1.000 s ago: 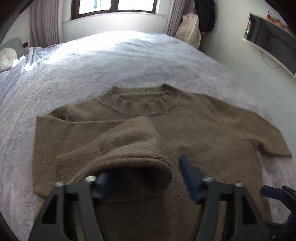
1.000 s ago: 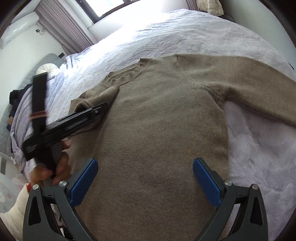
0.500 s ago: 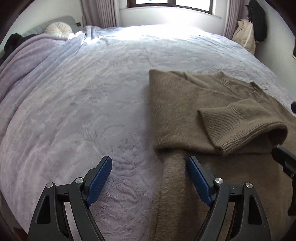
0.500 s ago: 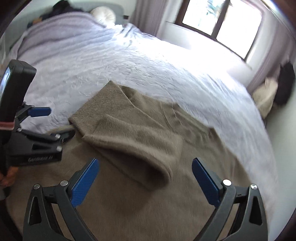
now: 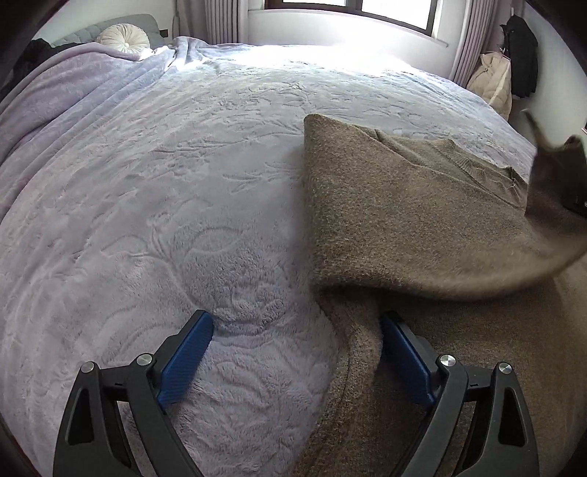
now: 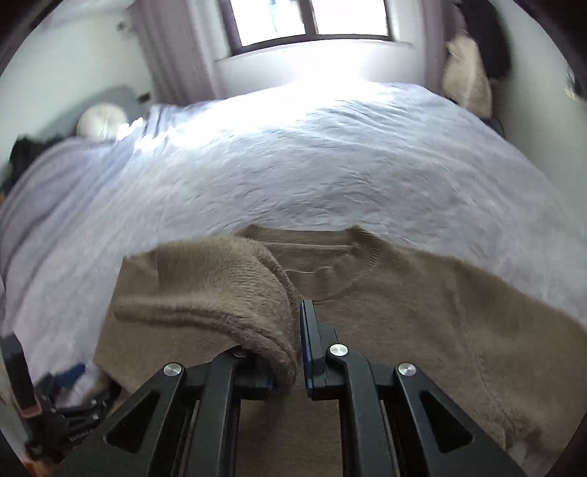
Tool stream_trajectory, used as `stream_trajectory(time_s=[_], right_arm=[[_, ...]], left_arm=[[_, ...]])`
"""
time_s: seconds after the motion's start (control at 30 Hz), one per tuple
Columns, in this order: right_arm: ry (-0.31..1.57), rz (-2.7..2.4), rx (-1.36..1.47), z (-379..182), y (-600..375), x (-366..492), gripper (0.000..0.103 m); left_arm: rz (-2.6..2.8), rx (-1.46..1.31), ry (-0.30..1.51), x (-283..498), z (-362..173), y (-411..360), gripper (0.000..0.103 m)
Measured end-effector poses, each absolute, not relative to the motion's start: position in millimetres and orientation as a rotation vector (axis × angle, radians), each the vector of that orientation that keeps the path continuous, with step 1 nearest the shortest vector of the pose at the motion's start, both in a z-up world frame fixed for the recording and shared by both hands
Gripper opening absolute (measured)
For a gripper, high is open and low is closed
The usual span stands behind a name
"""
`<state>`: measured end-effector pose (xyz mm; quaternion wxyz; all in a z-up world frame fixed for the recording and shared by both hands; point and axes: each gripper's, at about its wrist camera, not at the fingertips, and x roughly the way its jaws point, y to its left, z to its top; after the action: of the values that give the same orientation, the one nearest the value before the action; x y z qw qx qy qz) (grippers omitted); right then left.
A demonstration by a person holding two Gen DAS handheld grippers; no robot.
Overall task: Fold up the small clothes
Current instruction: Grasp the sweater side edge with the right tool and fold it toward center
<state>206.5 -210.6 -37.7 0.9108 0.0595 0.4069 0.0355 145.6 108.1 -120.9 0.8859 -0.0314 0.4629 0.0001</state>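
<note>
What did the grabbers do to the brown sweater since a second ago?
The right gripper, open before, has shut on the folded sleeve and is lifting it. The left gripper let the sleeve go earlier, swung left, and now sits open over the sweater edge. The sweater stayed on the bed.

Both wrist fisheyes sit low and close over the bed [image 5: 154, 190], facing its far window [image 6: 312, 18]; the left view frames the sweater [image 5: 403, 212] at right, the right view at bottom, sharing collar and folded sleeve.
</note>
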Motion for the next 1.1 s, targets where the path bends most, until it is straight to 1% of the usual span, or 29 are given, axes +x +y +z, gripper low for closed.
stream_trajectory(time_s=[0.07, 0.13, 0.17, 0.2, 0.23, 0.4, 0.5, 0.7, 0.73, 0.8, 0.83, 0.9, 0.97, 1.0, 1.03, 1.1], right_arm=[[0.852, 0.044, 0.336, -55, -261, 204, 0.015], [0.922, 0.015, 0.537, -87, -305, 199, 0.017], [0.933, 0.020, 0.608, -99, -317, 195, 0.014], [0.906, 0.057, 0.706, -109, -330, 187, 0.014], [0.884, 0.069, 0.744, -110, -335, 181, 0.014], [0.891, 0.022, 0.731, -107, -332, 169, 0.014], [0.884, -0.030, 0.743, -100, -340, 158, 0.014], [0.916, -0.097, 0.653, -87, -351, 119, 0.015], [0.914, -0.091, 0.663, -85, -355, 110, 0.016], [0.907, -0.063, 0.692, -80, -363, 91, 0.023], [0.902, -0.050, 0.700, -79, -366, 83, 0.031], [0.887, -0.023, 0.729, -79, -371, 67, 0.038], [0.876, -0.009, 0.764, -79, -379, 51, 0.042], [0.878, -0.017, 0.775, -81, -382, 44, 0.045], [0.883, -0.029, 0.780, -84, -384, 38, 0.050], [0.881, -0.010, 0.820, -91, -390, 28, 0.050]], left_arm=[[0.004, -0.065, 0.961, 146, -122, 108, 0.095], [0.006, -0.064, 0.960, 146, -122, 107, 0.095], [0.007, -0.062, 0.960, 145, -122, 106, 0.095], [0.008, -0.061, 0.960, 145, -123, 106, 0.095], [0.008, -0.061, 0.960, 145, -123, 106, 0.095], [0.011, -0.058, 0.957, 145, -123, 105, 0.096], [0.029, -0.055, 0.959, 147, -124, 107, 0.101], [0.036, -0.046, 0.975, 149, -122, 108, 0.101], [0.042, -0.035, 0.981, 148, -120, 108, 0.101], [0.052, 0.005, 0.998, 147, -113, 104, 0.101], [0.057, 0.024, 1.008, 145, -110, 103, 0.101], [0.050, 0.046, 1.023, 139, -102, 100, 0.101], [0.029, 0.055, 1.029, 131, -93, 95, 0.101], [0.016, 0.067, 1.027, 125, -88, 90, 0.101], [0.004, 0.083, 1.023, 119, -82, 84, 0.101], [-0.030, 0.114, 1.005, 106, -71, 70, 0.101]])
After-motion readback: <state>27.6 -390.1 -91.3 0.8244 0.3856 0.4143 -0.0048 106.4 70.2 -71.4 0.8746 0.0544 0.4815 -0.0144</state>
